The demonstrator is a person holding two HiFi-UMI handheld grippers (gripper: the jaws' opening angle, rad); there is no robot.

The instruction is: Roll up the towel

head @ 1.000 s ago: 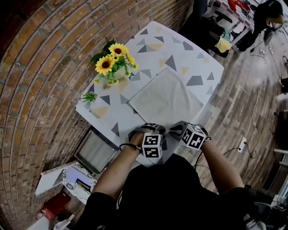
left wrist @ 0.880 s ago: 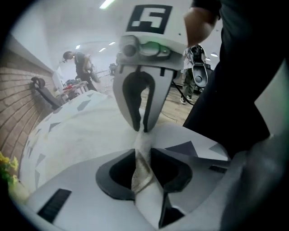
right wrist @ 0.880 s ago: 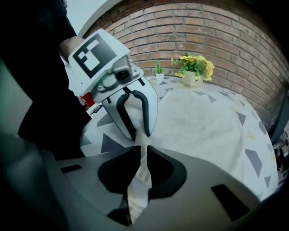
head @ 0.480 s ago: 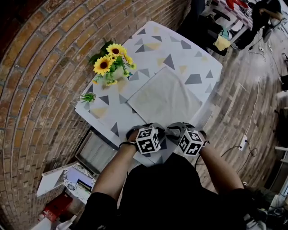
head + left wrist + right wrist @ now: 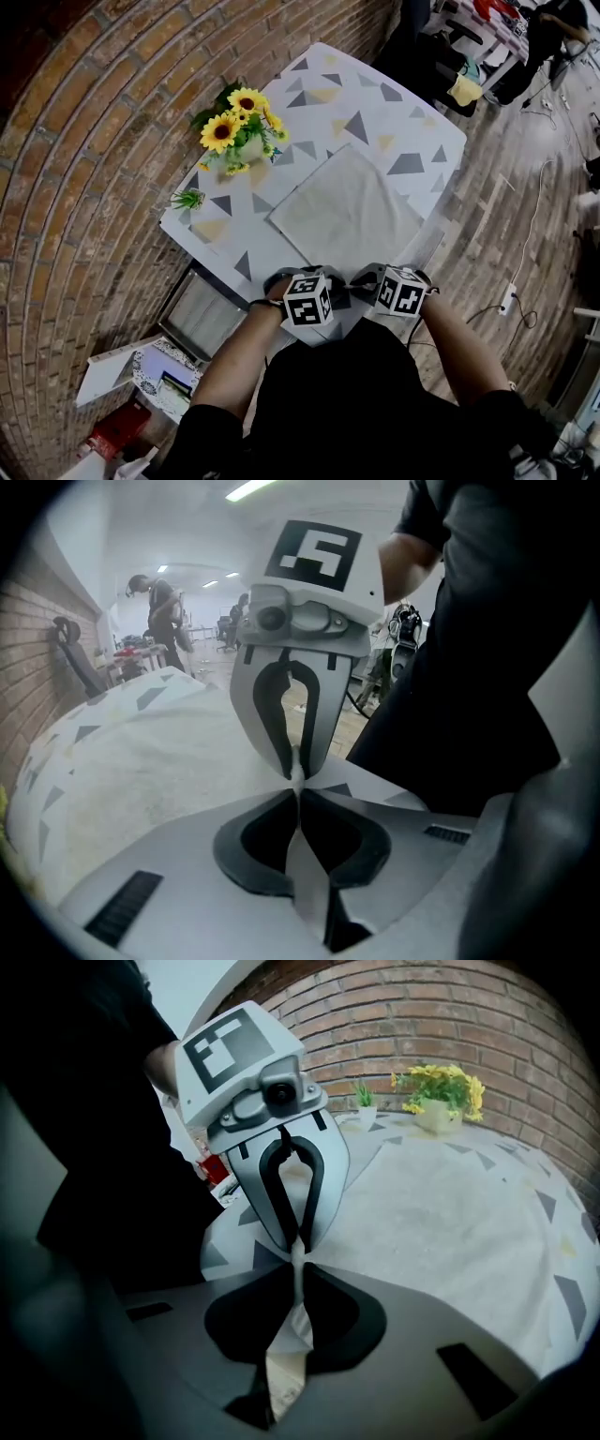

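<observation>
I have both claws brought together at the near corner of the tabletop (image 5: 375, 103), tip to tip. The left gripper (image 5: 299, 794) has just been closing, and its jaws are now pressed together on a thin fold of the towel (image 5: 347, 211), with the cloth running back between the pads as a pale strip. The right gripper (image 5: 299, 1267) has just been closing too, and its jaws pinch the same corner of the towel from the opposite side, a creased tongue of fabric showing behind the tips. Each gripper view shows the other gripper facing it, and the two pairs of tips almost touch. The rest of the towel lies flat, set as a diamond on the middle of the tabletop, with its near corner at the claws and its far corner pointing toward the far edge. The tabletop is white with grey and yellow triangles. A vase of sunflowers (image 5: 234, 131) stands by the edge along the brick wall (image 5: 84, 187), and a small green plant (image 5: 187, 200) sits at the left corner; both are well apart from the towel. The only print I can make out is the black-and-white square pattern on each marker cube (image 5: 307, 300). Anything else on the floor is too small to read.
</observation>
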